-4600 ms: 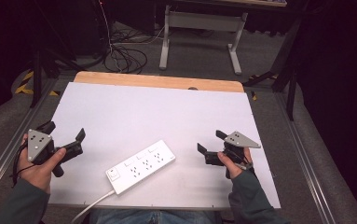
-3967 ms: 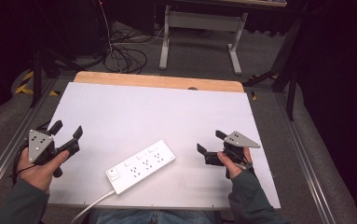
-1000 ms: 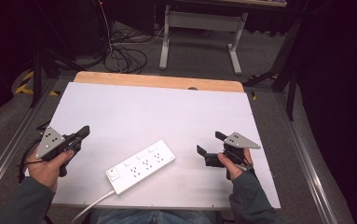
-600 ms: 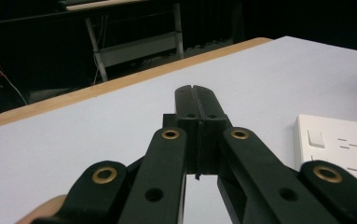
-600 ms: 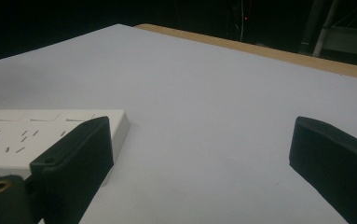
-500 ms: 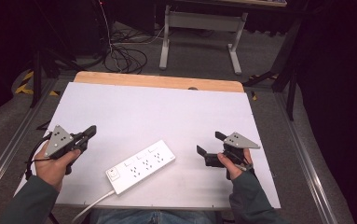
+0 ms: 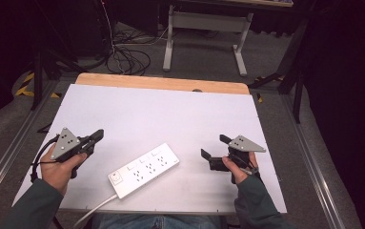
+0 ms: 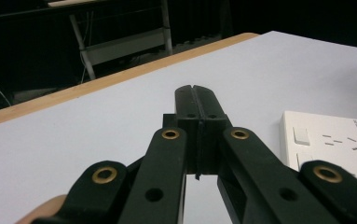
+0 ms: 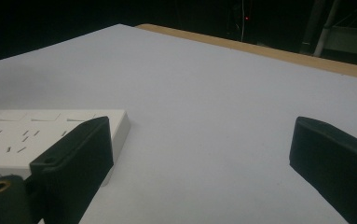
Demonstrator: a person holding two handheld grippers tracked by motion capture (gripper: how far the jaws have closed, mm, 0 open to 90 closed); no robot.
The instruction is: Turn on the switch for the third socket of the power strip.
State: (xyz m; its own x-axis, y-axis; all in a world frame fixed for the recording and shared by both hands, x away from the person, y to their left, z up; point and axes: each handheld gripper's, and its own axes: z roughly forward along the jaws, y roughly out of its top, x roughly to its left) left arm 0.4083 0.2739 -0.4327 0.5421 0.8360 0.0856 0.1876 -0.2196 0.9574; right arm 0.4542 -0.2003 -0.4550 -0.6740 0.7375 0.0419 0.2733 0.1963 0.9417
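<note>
White power strip (image 7: 144, 170) lies diagonally on the white table (image 7: 170, 109), near the front edge, between the two grippers and touching neither. Its cable (image 7: 94, 210) leaves the near-left end and is cut off at the bottom of the high view. Left gripper (image 7: 96, 137): jaws pressed together, holding nothing, hovering left of the strip. Right gripper (image 7: 214, 148): jaws wide apart, empty, right of the strip. Socket markings too small to read

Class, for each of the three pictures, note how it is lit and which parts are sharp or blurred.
High view: table evenly lit, surroundings dark, power strip sharp. Left gripper view: shut left gripper fairly sharp, its near links soft, background dim. Right gripper view: dimmer, open right gripper with blurred, near-black jaws; strip's edge clearer.
</note>
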